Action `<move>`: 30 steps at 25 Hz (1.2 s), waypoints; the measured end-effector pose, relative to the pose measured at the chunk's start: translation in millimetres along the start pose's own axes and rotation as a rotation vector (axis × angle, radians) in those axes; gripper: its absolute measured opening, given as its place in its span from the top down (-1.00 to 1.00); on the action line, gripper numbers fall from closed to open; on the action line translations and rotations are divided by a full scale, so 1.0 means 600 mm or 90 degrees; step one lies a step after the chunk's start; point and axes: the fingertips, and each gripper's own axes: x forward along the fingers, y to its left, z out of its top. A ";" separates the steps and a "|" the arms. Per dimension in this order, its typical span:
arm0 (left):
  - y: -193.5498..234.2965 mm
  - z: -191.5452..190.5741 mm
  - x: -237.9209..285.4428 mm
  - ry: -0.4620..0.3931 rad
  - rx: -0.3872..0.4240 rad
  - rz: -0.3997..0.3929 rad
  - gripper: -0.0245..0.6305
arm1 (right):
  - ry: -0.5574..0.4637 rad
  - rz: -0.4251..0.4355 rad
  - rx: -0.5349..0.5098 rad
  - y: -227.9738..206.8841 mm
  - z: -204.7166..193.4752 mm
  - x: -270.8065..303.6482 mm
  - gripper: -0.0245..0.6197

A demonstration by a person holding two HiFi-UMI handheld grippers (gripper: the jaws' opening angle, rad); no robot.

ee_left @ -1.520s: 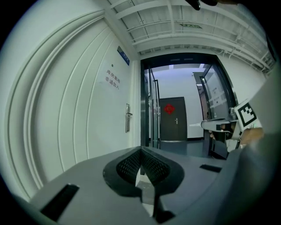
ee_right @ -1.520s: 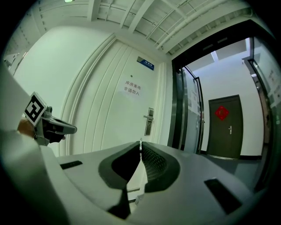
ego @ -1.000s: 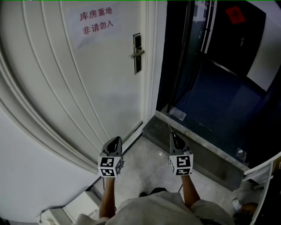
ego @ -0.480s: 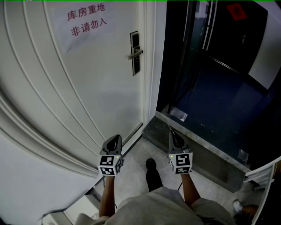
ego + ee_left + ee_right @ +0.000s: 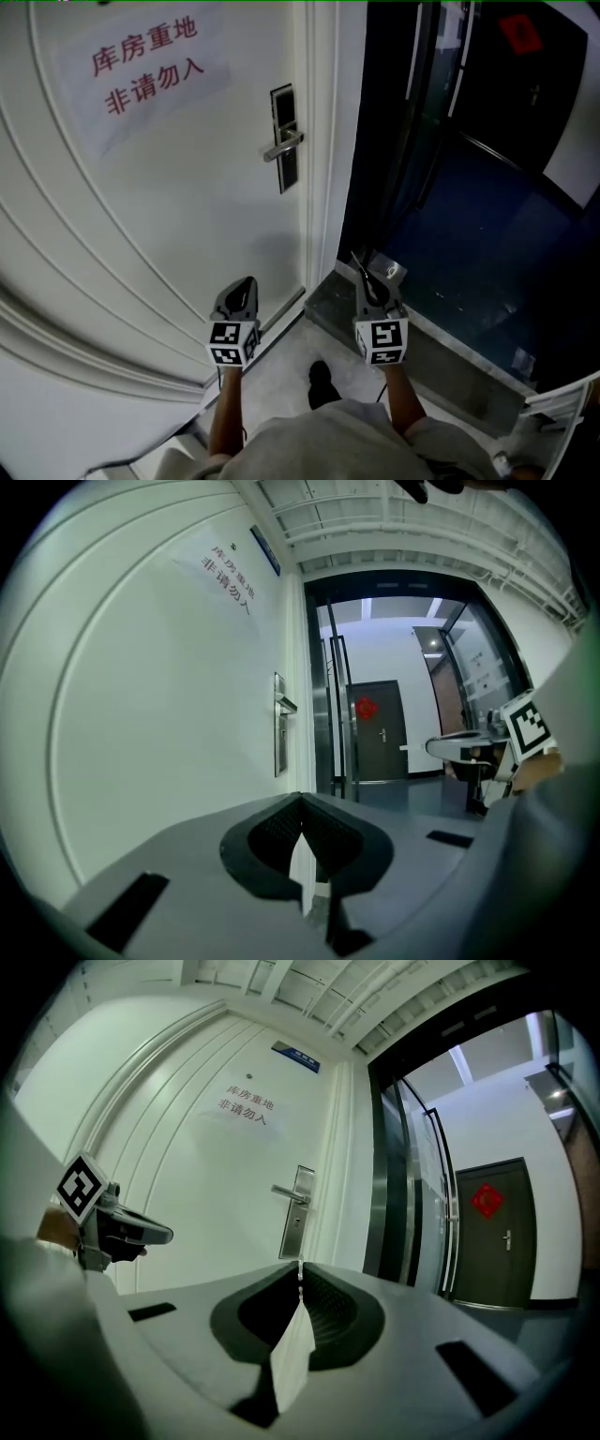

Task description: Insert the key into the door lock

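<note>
- The fingers of the right gripper are pressing together on the key, whose thin blade is sticking out past their tips.
- The fingers of the left gripper are meeting at the tips with nothing between them.
- Both grippers are pointing level toward the white door.
- The door lock, a dark plate with a silver handle, is sitting by the door's right edge, well apart from the key.
- A paper notice with red characters is hanging on the door, up and left of the lock.
</note>
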 end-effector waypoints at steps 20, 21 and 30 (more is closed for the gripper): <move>0.069 0.075 0.364 -0.015 0.013 0.015 0.87 | -0.012 0.047 0.004 -0.159 -0.012 0.359 0.83; 0.071 0.075 0.371 -0.014 0.014 0.015 0.87 | -0.013 0.048 0.004 -0.161 -0.013 0.368 0.83; 0.090 0.072 0.389 -0.008 0.013 0.010 0.87 | 0.005 0.055 0.005 -0.149 -0.031 0.414 0.83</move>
